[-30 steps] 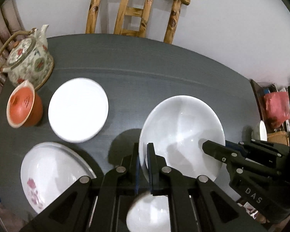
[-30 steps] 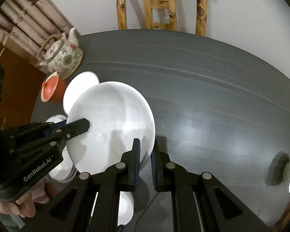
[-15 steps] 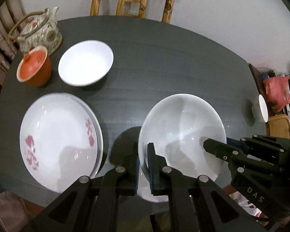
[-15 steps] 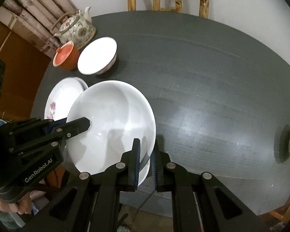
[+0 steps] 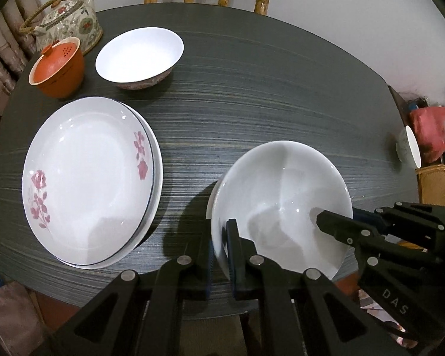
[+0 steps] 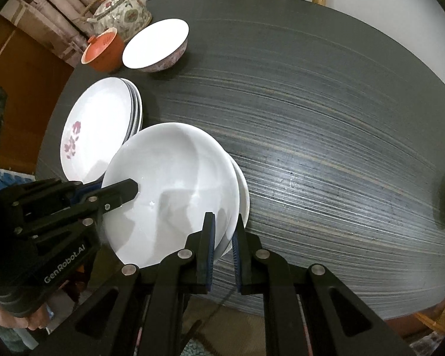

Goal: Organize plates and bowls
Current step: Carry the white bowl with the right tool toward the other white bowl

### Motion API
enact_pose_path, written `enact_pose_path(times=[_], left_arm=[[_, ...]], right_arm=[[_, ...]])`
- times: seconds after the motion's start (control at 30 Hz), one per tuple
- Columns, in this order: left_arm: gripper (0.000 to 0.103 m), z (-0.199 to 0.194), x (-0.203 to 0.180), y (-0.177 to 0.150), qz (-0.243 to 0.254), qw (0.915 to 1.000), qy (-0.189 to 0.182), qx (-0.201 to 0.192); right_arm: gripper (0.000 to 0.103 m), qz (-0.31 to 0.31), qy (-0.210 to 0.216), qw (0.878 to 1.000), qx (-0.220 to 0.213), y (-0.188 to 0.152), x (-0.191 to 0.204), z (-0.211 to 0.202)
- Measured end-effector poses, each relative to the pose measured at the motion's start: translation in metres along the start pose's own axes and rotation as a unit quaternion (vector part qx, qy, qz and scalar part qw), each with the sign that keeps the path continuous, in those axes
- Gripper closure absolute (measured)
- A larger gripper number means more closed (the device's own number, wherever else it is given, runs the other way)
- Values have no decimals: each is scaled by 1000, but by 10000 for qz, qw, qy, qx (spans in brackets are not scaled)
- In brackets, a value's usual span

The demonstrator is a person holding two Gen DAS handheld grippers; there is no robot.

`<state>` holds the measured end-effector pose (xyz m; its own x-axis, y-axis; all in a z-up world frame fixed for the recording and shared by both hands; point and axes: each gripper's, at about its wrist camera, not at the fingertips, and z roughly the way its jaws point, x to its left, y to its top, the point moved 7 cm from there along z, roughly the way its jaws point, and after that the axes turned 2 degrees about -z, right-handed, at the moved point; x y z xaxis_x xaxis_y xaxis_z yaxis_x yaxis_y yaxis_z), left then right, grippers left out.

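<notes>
Since a second ago the view has shifted back toward the near edge of the dark, grained bench (image 5: 267, 95); the stack of floral plates (image 5: 89, 178) now shows whole. The left gripper (image 5: 219, 255) and right gripper (image 6: 224, 249) each stay clamped on opposite rims of the glossy white bowl (image 5: 281, 201), held above the bench edge. A second white rim shows beneath it; contact there is indeterminate. A small bowl (image 5: 139, 56) stands beyond the plates.
</notes>
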<state>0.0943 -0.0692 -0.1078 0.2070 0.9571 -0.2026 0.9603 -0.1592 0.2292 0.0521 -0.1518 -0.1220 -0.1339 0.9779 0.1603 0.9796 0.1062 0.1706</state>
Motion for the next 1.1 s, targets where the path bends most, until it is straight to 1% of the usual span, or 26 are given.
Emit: enact_pose_path(times=[0.07, 0.27, 0.4, 0.6, 0.93, 1.0, 1.1], left_arm=[[94, 4, -1, -3, 23, 10000, 38, 18], [94, 4, -10, -3, 232, 9992, 271, -180], [94, 3, -12, -2, 260, 9988, 335, -243], [93, 3, -19, -4, 393, 9970, 541, -386], [93, 4, -16, -4, 506, 9952, 687, -475], [93, 6, -14, -4, 501, 9949, 762, -435], [93, 5, -15, -5, 534, 9947, 741, -465]], right_arm=[[92, -1, -26, 10000, -1, -3, -1, 1], [91, -24, -102, 9999, 27, -5, -2, 10], [91, -26, -115, 9999, 20, -5, -2, 11], [90, -12, -111, 9999, 27, -7, -2, 13], [88, -79, -175, 9998, 1, -8, -1, 15], [87, -81, -185, 9998, 15, -8, -1, 16], [85, -103, -194, 9998, 26, -9, 0, 18]])
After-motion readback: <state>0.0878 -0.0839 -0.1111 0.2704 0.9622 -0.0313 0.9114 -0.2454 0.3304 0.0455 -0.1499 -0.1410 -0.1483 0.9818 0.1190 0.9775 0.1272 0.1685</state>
